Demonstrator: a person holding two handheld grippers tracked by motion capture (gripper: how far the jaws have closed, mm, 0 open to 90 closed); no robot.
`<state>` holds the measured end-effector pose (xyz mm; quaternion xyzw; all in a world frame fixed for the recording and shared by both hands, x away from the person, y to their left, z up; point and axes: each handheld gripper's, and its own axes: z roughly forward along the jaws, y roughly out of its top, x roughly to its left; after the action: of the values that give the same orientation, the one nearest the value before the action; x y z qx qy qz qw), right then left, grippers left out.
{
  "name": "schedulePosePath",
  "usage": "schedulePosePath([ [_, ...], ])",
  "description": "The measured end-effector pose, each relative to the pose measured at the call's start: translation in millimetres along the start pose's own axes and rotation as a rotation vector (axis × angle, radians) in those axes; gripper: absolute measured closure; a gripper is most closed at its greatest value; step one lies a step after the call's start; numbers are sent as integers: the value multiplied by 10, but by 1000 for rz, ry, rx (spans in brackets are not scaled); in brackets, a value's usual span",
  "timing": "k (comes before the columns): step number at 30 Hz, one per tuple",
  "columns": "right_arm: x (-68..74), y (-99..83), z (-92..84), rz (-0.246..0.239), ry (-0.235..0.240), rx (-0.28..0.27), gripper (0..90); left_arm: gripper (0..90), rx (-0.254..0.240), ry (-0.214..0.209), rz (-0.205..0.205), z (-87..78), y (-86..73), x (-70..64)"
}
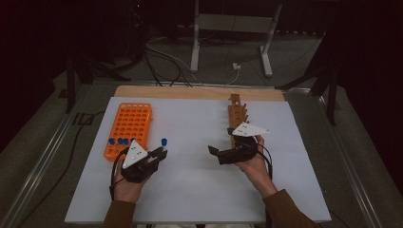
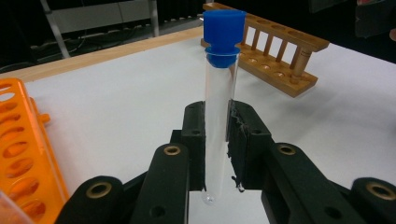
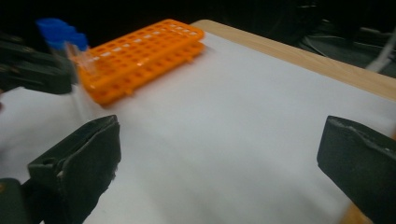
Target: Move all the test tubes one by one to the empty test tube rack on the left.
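Note:
A clear test tube (image 2: 218,121) with a blue cap (image 2: 224,32) stands upright between the pads of my left gripper (image 2: 217,112), which is shut on it. In the high view that gripper (image 1: 161,154) sits just right of the orange tube rack (image 1: 129,124), with the blue cap (image 1: 164,141) above its jaws. My right gripper (image 1: 222,143) is open with nothing between its jaws, next to the wooden rack (image 1: 236,116). In the right gripper view, its jaws (image 3: 219,135) stand wide apart over bare white table, and the held tube (image 3: 77,56) shows at far left.
The orange rack (image 3: 140,51) holds a few blue-capped tubes (image 1: 119,141) along its near edge. The wooden rack (image 2: 275,56) lies at the back right. A white sheet (image 1: 199,190) covers the table, with a wooden strip (image 1: 190,91) along the far edge.

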<state>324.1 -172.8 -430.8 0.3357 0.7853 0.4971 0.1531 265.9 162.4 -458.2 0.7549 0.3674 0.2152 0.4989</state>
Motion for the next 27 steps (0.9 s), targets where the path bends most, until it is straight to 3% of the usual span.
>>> schedulePosePath([
  [9,-178,-107,-146,46,-39,-28,0,783,-16,61,-14,-177,-2,177],
  [20,-215,-128,-219,62,-43,-52,0,782,-57,147,-59,-502,-27,443],
  [27,-243,-134,-243,75,-45,-63,0,781,-71,228,-73,-657,-71,577],
])
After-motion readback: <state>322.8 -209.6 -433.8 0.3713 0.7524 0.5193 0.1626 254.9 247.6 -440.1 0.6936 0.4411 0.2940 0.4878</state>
